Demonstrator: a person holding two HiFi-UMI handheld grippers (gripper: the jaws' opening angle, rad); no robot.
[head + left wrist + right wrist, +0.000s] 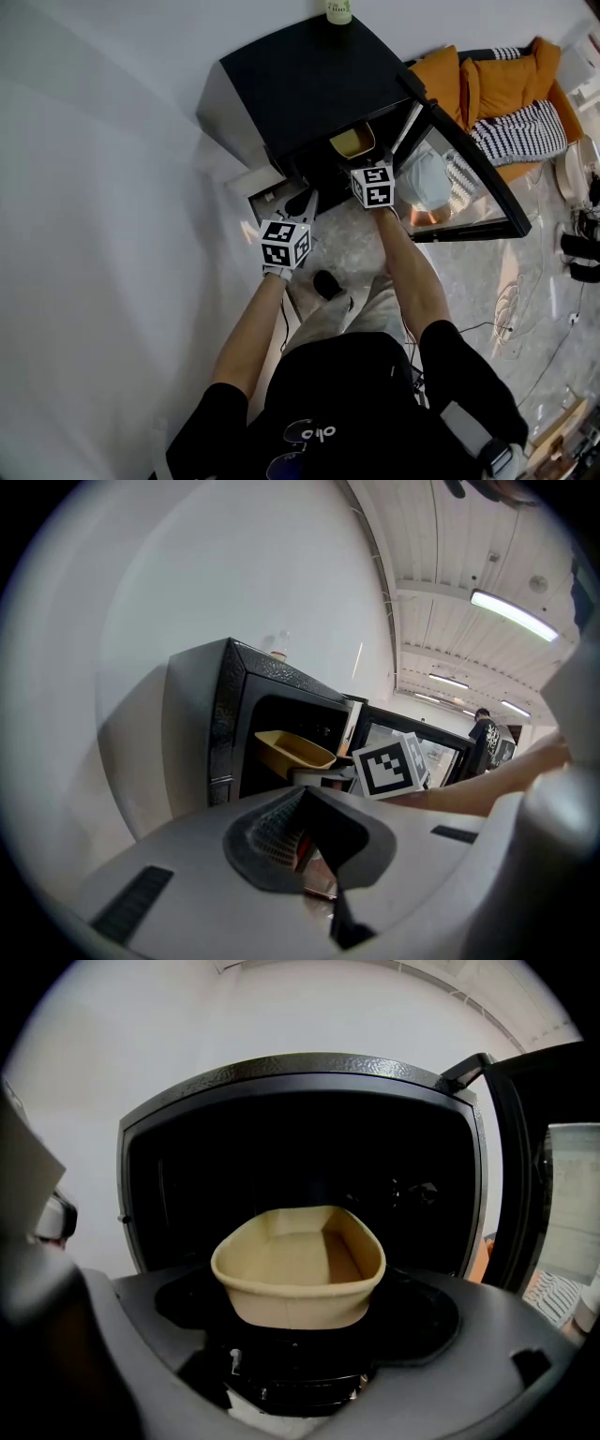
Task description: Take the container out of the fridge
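Right claw [296, 1327] is clamped on the container [298, 1269] by its near wall, at the fridge [300, 1101] mouth.
Empty tub, probably light, thin and crushable: grip the rim gently, keep it level. Left claw [302, 850] clenched, empty.

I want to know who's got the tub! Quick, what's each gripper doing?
Left gripper: closed, holding nothing.
Right gripper: closed on the tan container.

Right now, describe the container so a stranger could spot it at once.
Find the black fridge against the white wall, its door swung open. At its opening, the right gripper holds the container: an empty, shallow tan tub, the only tan thing against the dark inside.
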